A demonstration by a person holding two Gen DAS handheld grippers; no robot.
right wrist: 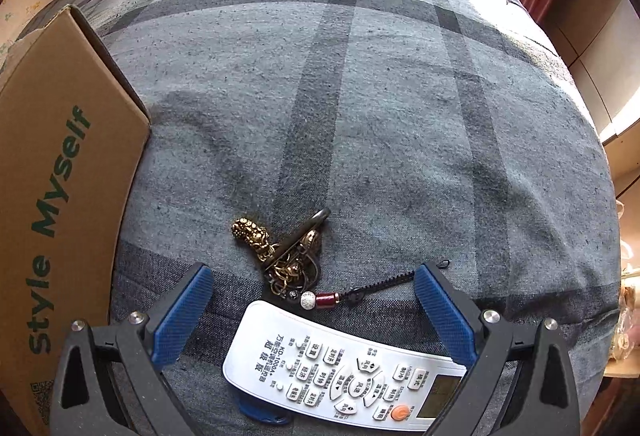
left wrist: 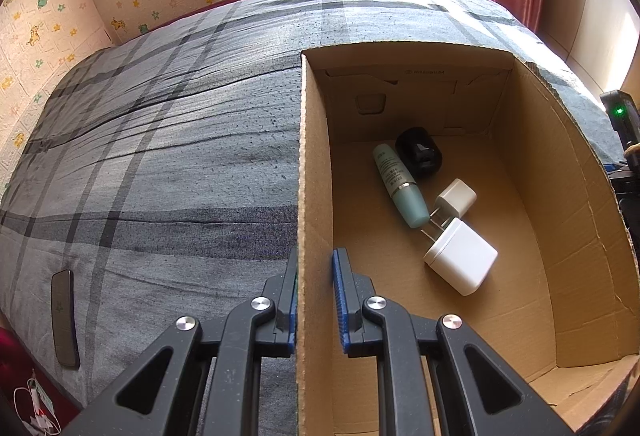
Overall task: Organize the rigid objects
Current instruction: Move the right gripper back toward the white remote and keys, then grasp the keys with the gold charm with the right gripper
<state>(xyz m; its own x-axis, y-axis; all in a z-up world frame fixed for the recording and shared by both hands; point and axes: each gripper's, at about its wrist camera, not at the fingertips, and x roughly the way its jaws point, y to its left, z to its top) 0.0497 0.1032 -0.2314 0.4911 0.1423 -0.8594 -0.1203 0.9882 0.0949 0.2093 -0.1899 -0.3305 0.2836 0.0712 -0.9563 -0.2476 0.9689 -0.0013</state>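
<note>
Left claw [left wrist: 316,300]: jaws narrowed astride the left wall of the cardboard box [left wrist: 310,164]; outer pad against the wall, inner pad with a gap. Box contents: green tube [left wrist: 398,184], black case [left wrist: 418,152], small white charger [left wrist: 456,198], large white charger [left wrist: 462,262], clustered, touching.

Right claw [right wrist: 314,310]: jaws spread wide, holding nothing. White remote [right wrist: 348,368] lies between the fingers on the bed [right wrist: 400,96]; keychain [right wrist: 280,248] just beyond it; box to the left.
</note>
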